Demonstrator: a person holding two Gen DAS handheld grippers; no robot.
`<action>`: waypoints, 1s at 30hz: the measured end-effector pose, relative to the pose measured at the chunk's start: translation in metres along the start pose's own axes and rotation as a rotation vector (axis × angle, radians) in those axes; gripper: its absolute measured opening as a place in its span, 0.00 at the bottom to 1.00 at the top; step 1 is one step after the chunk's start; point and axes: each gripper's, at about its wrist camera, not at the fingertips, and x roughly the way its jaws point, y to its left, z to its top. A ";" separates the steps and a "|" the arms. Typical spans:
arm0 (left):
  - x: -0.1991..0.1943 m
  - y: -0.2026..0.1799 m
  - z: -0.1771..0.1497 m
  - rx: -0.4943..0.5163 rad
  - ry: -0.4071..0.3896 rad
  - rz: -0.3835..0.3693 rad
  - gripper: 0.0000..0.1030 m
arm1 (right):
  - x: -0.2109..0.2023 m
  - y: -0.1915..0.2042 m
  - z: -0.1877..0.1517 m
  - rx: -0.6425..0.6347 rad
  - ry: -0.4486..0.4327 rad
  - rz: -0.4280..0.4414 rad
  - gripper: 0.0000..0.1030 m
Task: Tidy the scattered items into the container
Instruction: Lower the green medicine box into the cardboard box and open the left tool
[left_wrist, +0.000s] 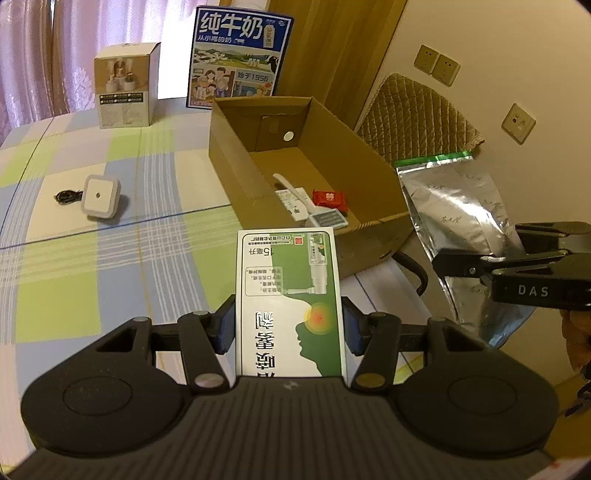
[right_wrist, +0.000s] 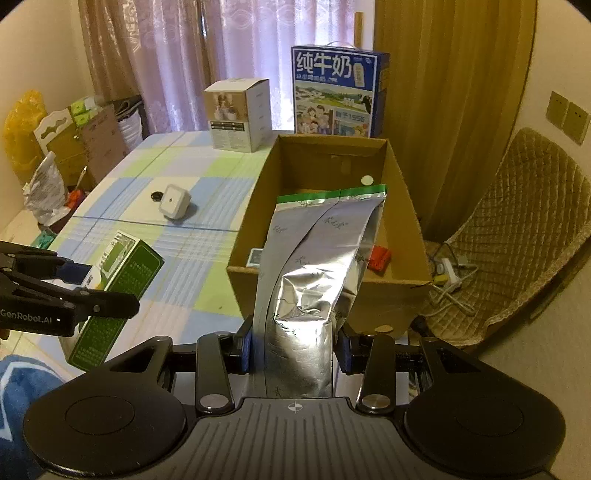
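Left hand-held gripper, right hand-held gripper both clamped.

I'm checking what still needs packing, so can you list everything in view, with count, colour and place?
Cardboard box: one, brown, open, on the table's right side.
Red packet: one, inside the box.
White items: count unclear, inside the box, near end.
Green-and-white carton: one, held before the box.
Silver foil pouch: one, green strip on top, held over the box's near wall.
Square plug-in device: one, white, on the checked tablecloth.
Black cable coil: one, beside that device.
Milk case: one, blue, behind the box.
White product box: one, far table edge.
Chair: one, quilted tan, right.
Left gripper: shut on the carton.
Right gripper: shut on the pouch.
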 end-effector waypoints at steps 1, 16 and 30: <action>0.001 -0.002 0.002 0.002 0.000 -0.002 0.49 | 0.000 -0.002 0.001 0.001 0.000 -0.001 0.38; 0.028 -0.018 0.033 0.027 0.006 -0.028 0.49 | 0.011 -0.031 0.020 0.005 -0.008 -0.031 0.38; 0.059 -0.023 0.090 0.009 -0.019 -0.058 0.49 | 0.035 -0.048 0.062 -0.027 -0.019 -0.034 0.38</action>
